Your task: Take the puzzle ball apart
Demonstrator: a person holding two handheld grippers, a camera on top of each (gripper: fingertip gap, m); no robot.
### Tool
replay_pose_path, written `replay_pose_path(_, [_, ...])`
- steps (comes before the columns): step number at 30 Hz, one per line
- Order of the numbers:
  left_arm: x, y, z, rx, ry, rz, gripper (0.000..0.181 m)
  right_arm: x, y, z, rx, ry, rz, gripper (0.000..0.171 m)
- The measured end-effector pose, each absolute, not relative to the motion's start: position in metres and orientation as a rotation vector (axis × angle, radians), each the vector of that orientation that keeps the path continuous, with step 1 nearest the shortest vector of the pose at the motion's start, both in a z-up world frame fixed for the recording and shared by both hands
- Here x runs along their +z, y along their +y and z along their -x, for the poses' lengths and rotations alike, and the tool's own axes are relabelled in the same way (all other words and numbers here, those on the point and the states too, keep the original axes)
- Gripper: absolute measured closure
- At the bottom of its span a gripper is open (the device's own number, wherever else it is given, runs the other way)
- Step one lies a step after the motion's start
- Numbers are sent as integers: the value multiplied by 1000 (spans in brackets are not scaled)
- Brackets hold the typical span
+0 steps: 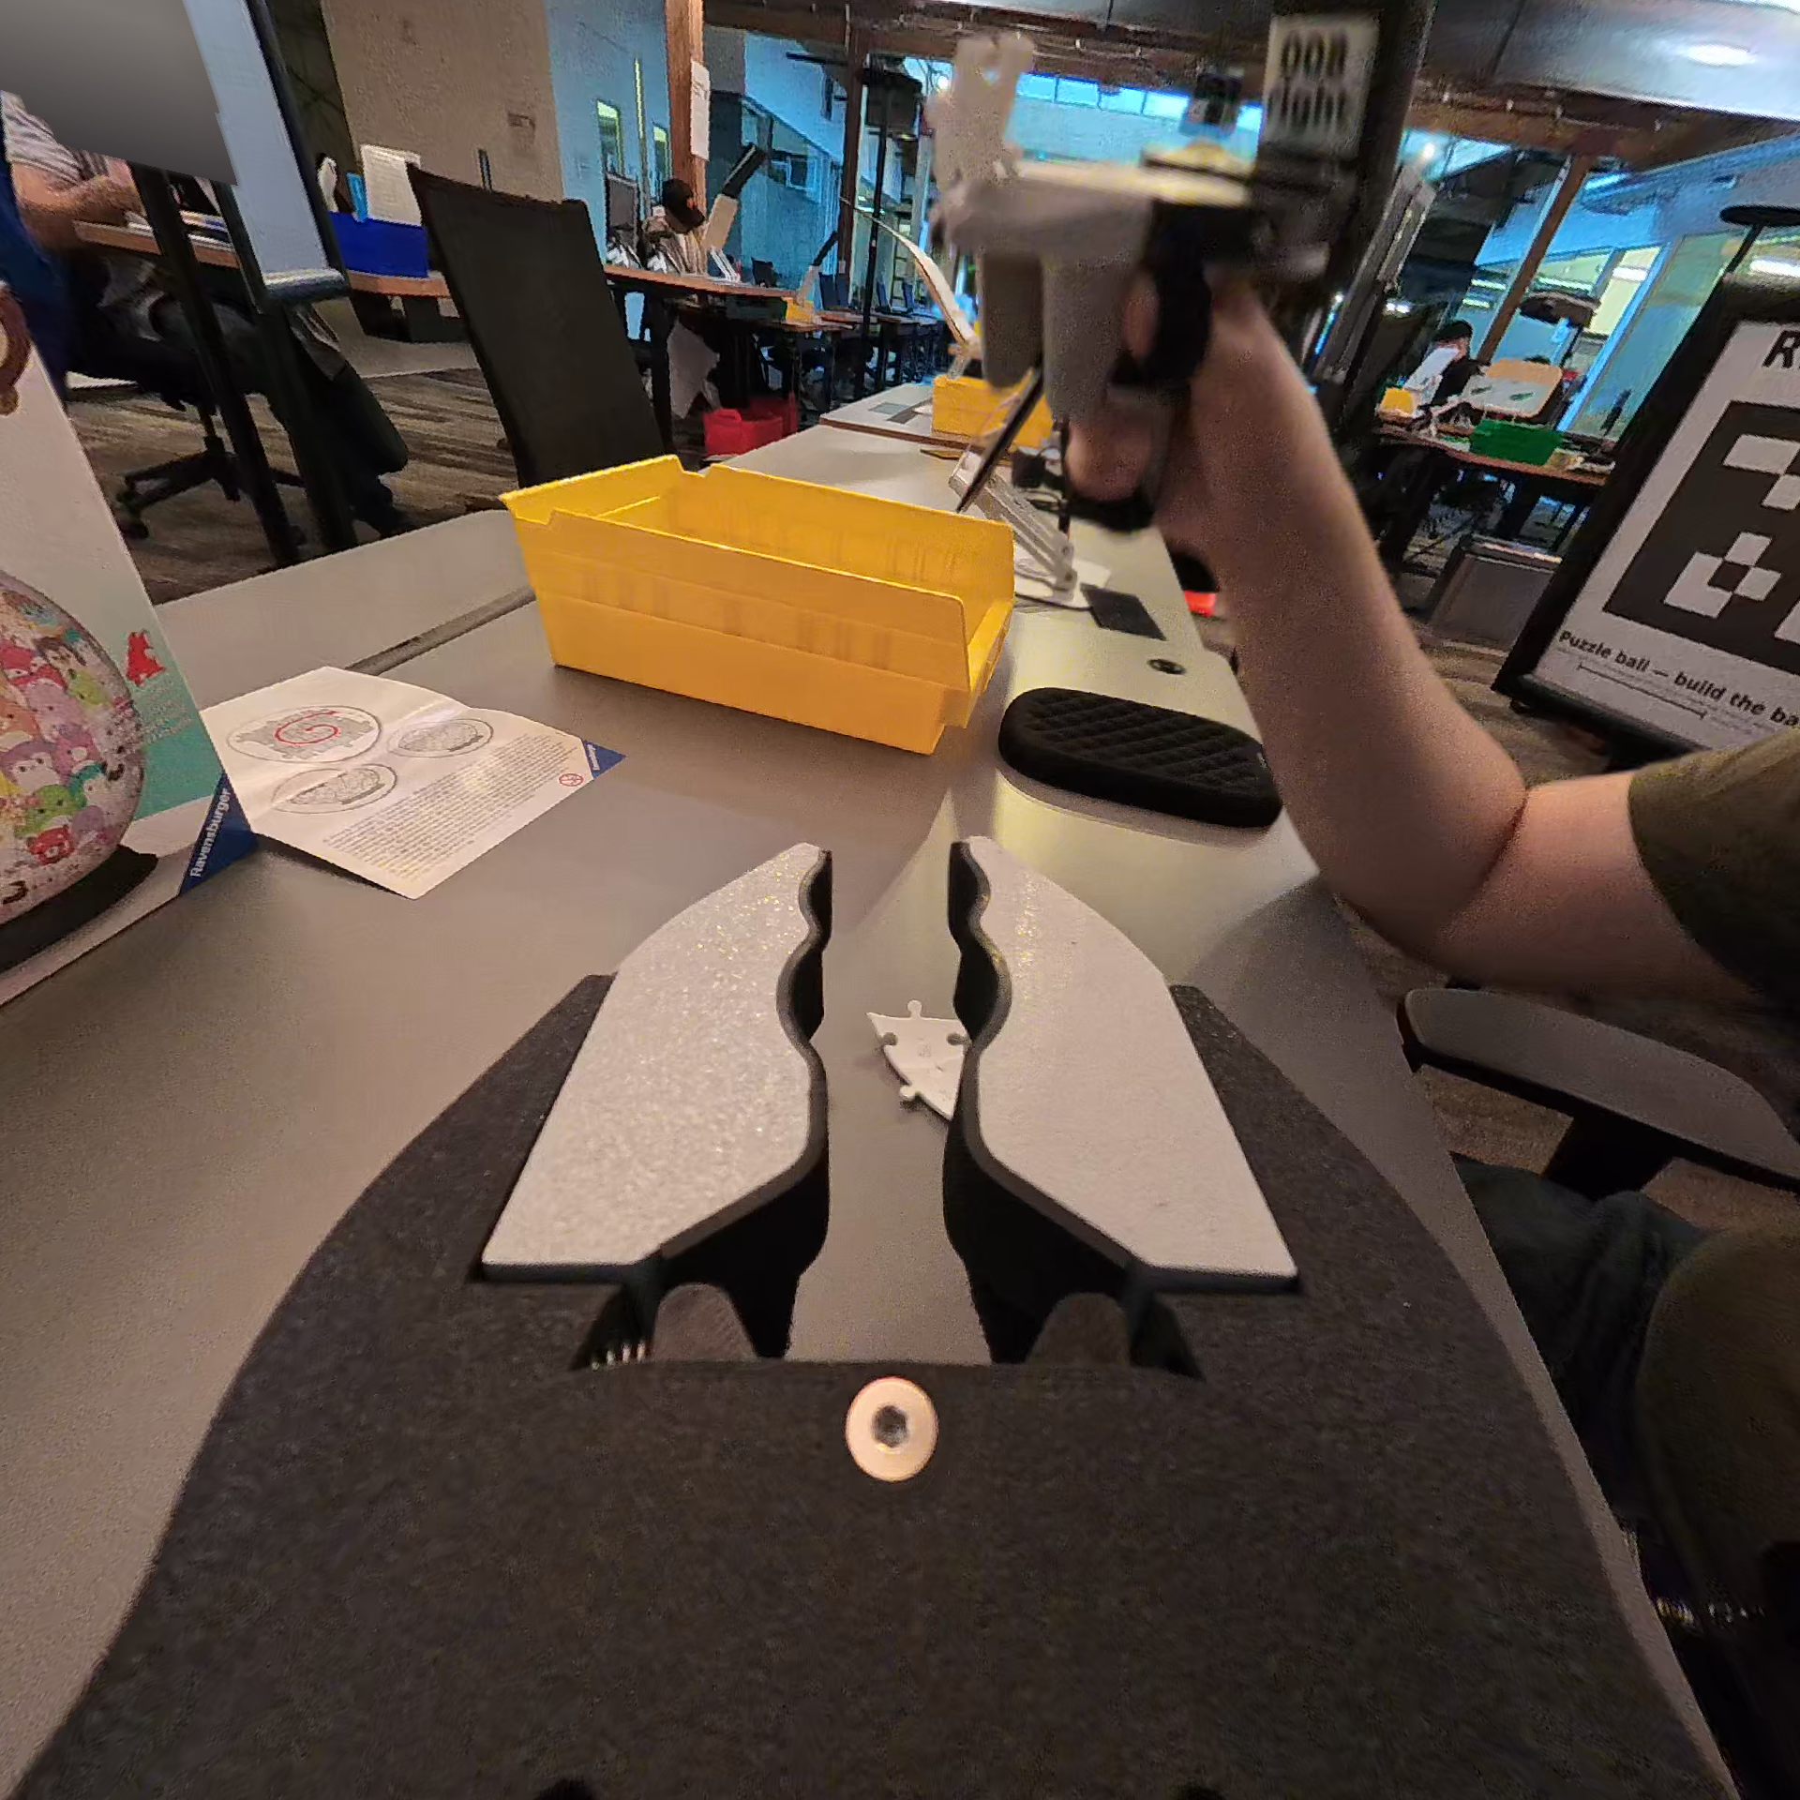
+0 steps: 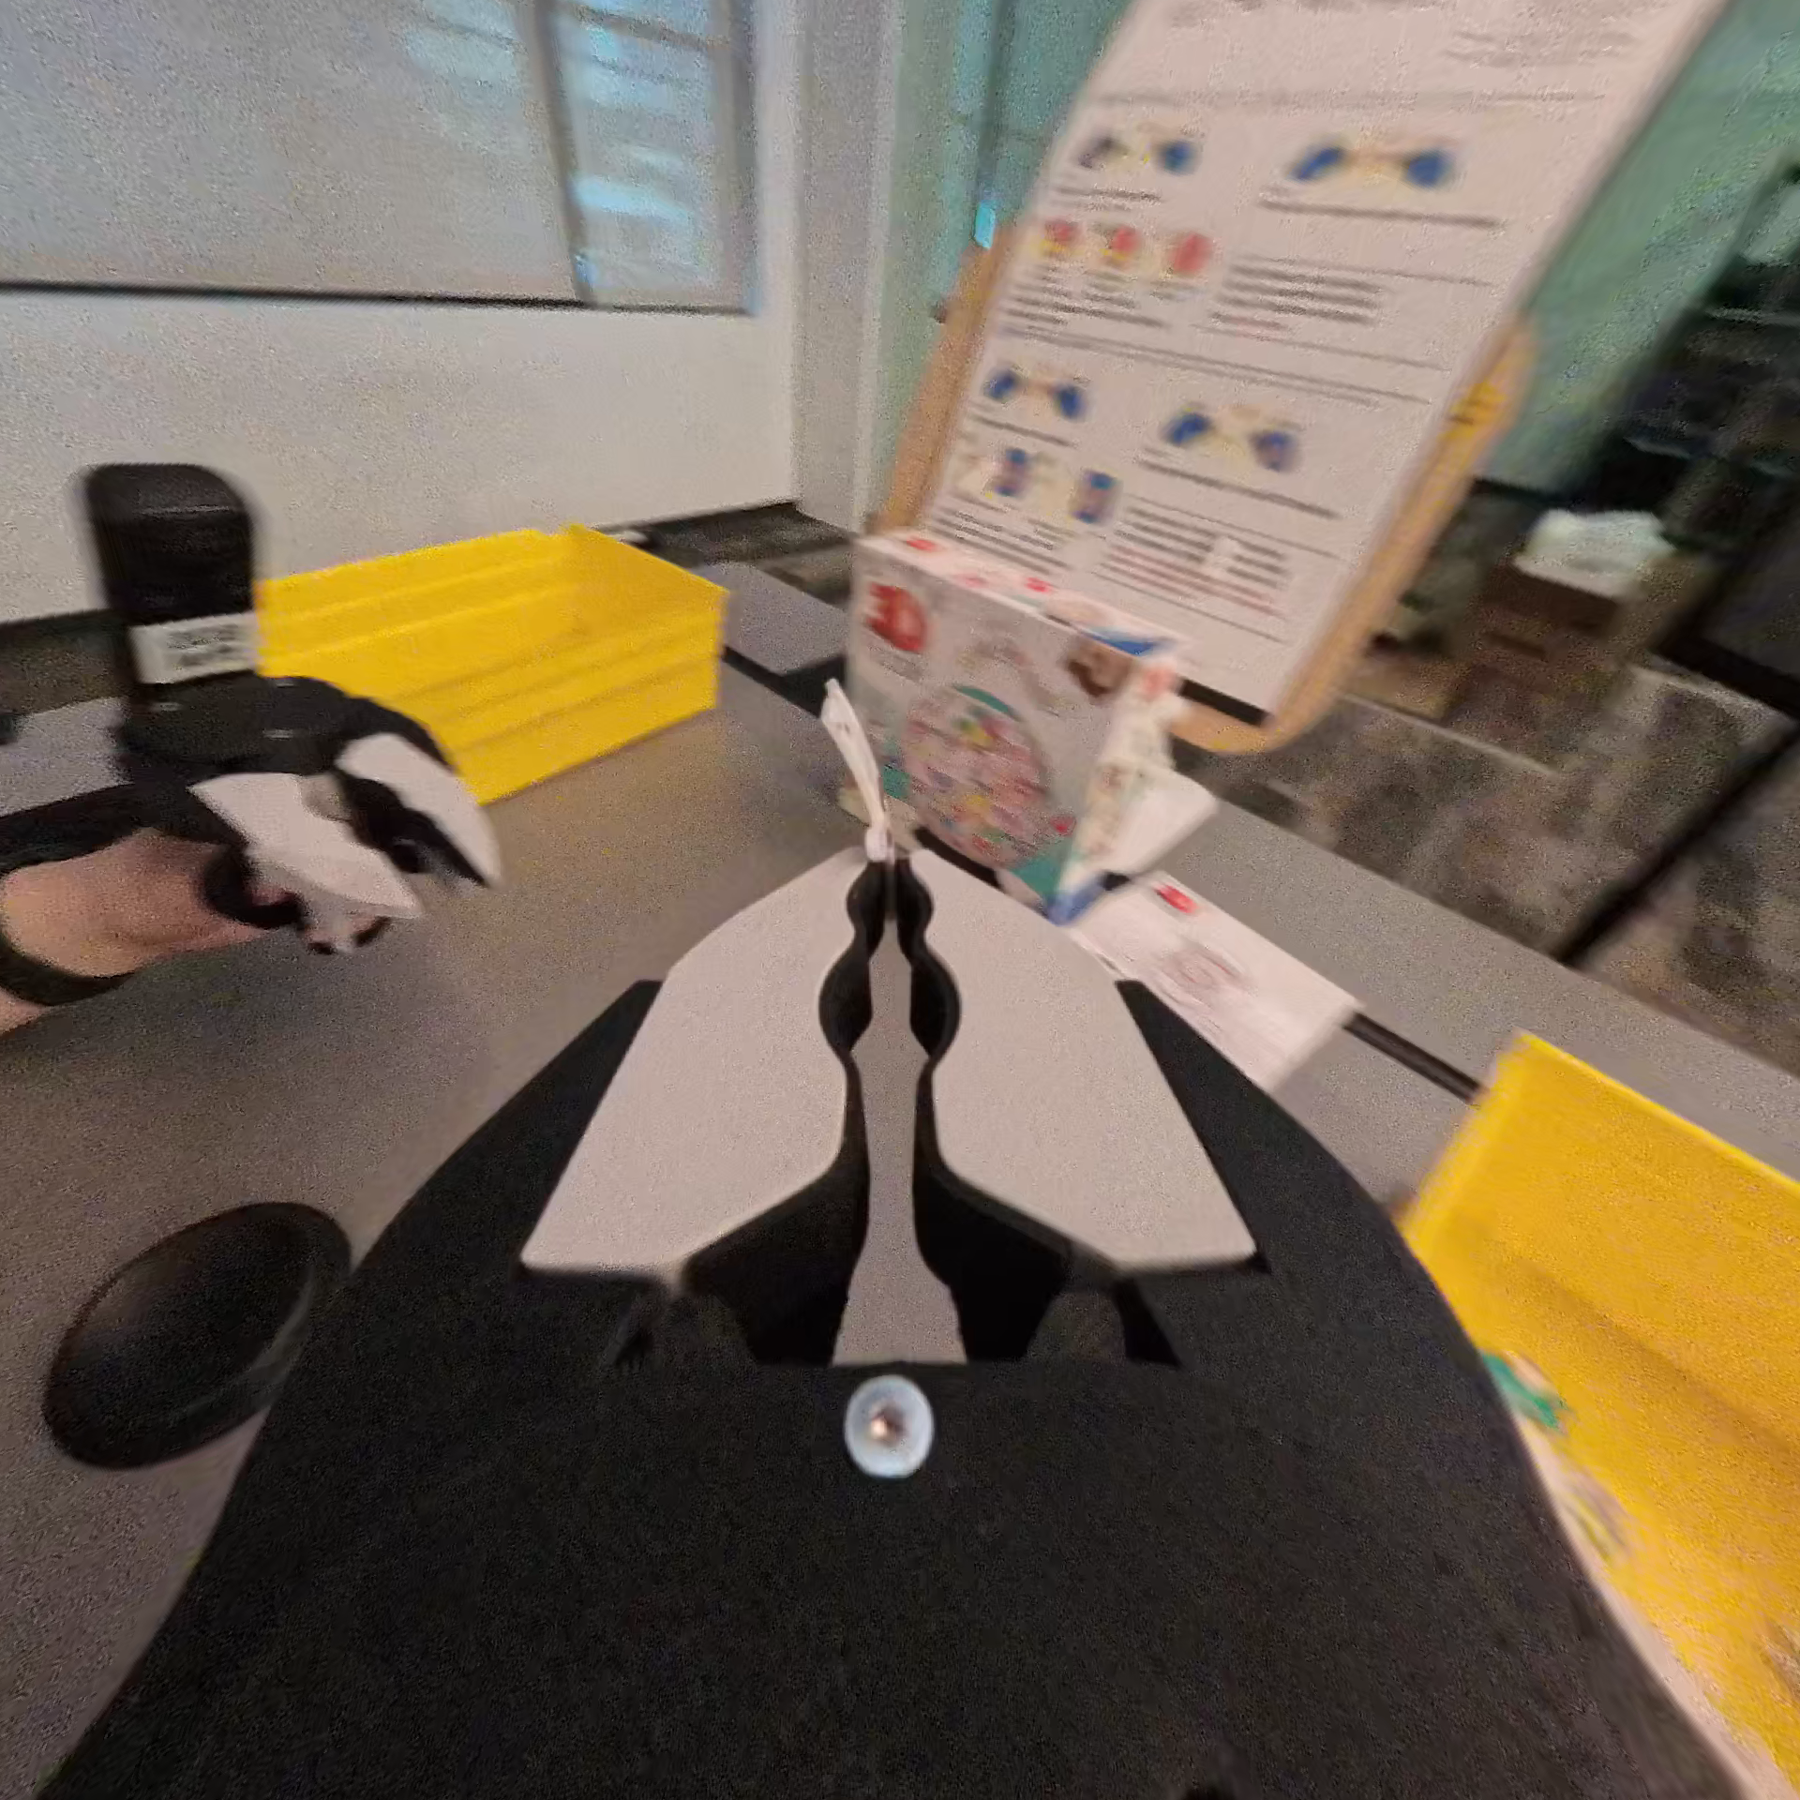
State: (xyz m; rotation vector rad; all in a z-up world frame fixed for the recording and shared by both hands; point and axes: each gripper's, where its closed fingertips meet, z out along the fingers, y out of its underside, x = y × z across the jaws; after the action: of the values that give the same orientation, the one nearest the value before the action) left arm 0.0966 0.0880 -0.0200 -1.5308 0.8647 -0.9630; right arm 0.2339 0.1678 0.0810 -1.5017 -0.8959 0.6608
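In the left wrist view my left gripper (image 1: pixel 891 867) is open, low over the grey table (image 1: pixel 390 1120). A white puzzle piece (image 1: pixel 916 1057) lies flat on the table under the gap, partly hidden by the right finger; no pad presses on it. My right gripper (image 2: pixel 888 862) is shut on a thin white puzzle piece (image 2: pixel 857 769) that sticks up edge-on from its tips. In the left wrist view the right gripper (image 1: pixel 964 185) is raised high in a hand, with the white piece (image 1: pixel 986 83) at its tips. In the right wrist view the left gripper (image 2: pixel 448 881) shows open at far left.
A yellow bin (image 1: pixel 760 594) stands ahead of the left gripper and shows again (image 2: pixel 506 643). A second yellow bin (image 2: pixel 1607 1315) is at the right. The puzzle box (image 2: pixel 1003 721), an instruction sheet (image 1: pixel 399 769), a black pad (image 1: pixel 1140 755) and a black round stand (image 2: pixel 185 1334) are on the table. About 20 cm separates my left fingertips from my right.
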Motion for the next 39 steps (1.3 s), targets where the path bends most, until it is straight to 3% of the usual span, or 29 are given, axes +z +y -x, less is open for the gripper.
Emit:
replay_pose_path(2, [-23,87,-99,-943,891,1548,159,70,213,-302,565,-765,1766,169])
replay_pose_path(5, [-35,87,-105,-901,933,1599,159,2,260,-382,588,-641,2229,169])
replay_pose_path(10, [-48,84,-115,-861,991,1643,159,-93,270,-434,617,-539,2589,168])
replay_pose_path(13, [-52,83,-117,-865,1005,1660,159,-114,273,-442,576,-509,2662,168])
replay_pose_path(15, [-54,84,-117,-869,1007,1668,159,-122,276,-456,467,-487,2711,151])
replay_pose_path(18, [-54,85,-114,-875,996,1677,159,-105,281,-472,300,-450,2643,144])
replay_pose_path(22, [-52,89,-109,-877,971,1682,160,-12,243,-379,406,-734,2024,144])
replay_pose_path(24, [-52,92,-105,-882,952,1687,159,8,194,-304,506,-992,1717,145])
replay_pose_path(29, [-54,100,-95,-926,896,1706,161,-57,123,-171,703,-1491,1576,144])
replay_pose_path(32, [-54,101,-92,-938,881,1714,161,-99,142,-141,726,-1552,1736,143])
replay_pose_path(35, [-52,99,-92,-951,885,1710,162,-132,143,-126,955,-1572,1968,133])
replay_pose_path(39, [-51,96,-94,-941,914,1710,162,-149,132,-117,838,-1723,1895,116])
